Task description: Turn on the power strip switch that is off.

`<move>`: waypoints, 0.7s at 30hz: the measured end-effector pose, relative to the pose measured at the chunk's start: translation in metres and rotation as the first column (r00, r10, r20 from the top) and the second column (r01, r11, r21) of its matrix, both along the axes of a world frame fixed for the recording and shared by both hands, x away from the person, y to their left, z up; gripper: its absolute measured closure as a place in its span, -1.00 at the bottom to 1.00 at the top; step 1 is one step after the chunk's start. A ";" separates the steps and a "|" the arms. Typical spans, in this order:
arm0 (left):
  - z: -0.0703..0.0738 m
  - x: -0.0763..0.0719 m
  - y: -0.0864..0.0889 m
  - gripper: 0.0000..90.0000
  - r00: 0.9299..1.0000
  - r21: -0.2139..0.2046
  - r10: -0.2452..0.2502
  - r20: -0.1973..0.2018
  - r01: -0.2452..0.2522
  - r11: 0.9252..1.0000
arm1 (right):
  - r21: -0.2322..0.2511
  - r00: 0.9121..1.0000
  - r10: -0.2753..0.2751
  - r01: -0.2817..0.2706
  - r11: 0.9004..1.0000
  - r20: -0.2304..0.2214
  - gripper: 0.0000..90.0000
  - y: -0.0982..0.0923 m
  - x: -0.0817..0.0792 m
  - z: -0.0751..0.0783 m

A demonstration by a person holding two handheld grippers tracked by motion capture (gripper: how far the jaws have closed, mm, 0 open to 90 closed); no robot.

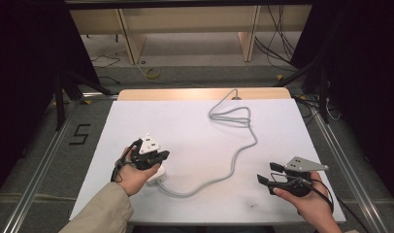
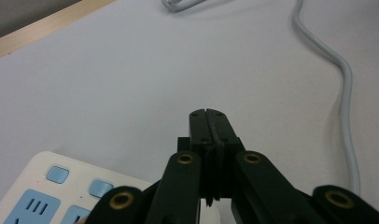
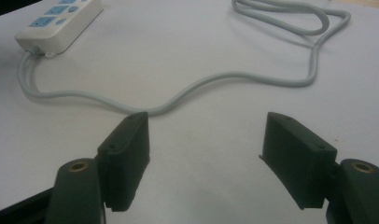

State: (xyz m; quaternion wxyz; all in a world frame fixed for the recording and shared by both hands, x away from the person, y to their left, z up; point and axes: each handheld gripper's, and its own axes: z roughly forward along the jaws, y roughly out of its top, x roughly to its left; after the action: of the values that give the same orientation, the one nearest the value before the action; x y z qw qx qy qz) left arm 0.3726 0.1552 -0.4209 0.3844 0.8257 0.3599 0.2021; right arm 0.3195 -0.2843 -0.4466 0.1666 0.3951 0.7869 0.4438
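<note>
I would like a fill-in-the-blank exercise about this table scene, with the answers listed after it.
1. The jaws of the left gripper are ____.
2. The jaws of the right gripper stand ____, with nothing between them.
3. The power strip has sockets and buttons of ____ colour.
4. The grey cable runs from the power strip across the ____ table.

Missing words: shut; open; blue; white
</note>
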 end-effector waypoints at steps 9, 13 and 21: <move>0.001 0.006 0.011 0.99 0.999 0.013 0.034 0.005 -0.034 0.999 | -0.001 1.000 0.002 -0.002 1.000 0.000 -0.28 0.000 0.000 0.000; 0.002 0.007 0.014 0.99 0.999 0.017 0.044 0.008 -0.044 0.999 | -0.003 1.000 0.001 -0.001 1.000 0.001 -0.28 0.000 0.000 0.000; 0.002 0.009 0.018 0.99 0.998 0.036 0.056 -0.001 -0.056 0.998 | -0.002 1.000 0.001 -0.001 1.000 0.000 -0.28 0.000 0.000 0.000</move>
State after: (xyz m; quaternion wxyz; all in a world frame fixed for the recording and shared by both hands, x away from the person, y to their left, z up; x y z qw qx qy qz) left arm 0.3812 0.1728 -0.4190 0.3632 0.8224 0.3795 0.2184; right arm 0.3194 -0.2842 -0.4466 0.1670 0.3946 0.7875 0.4429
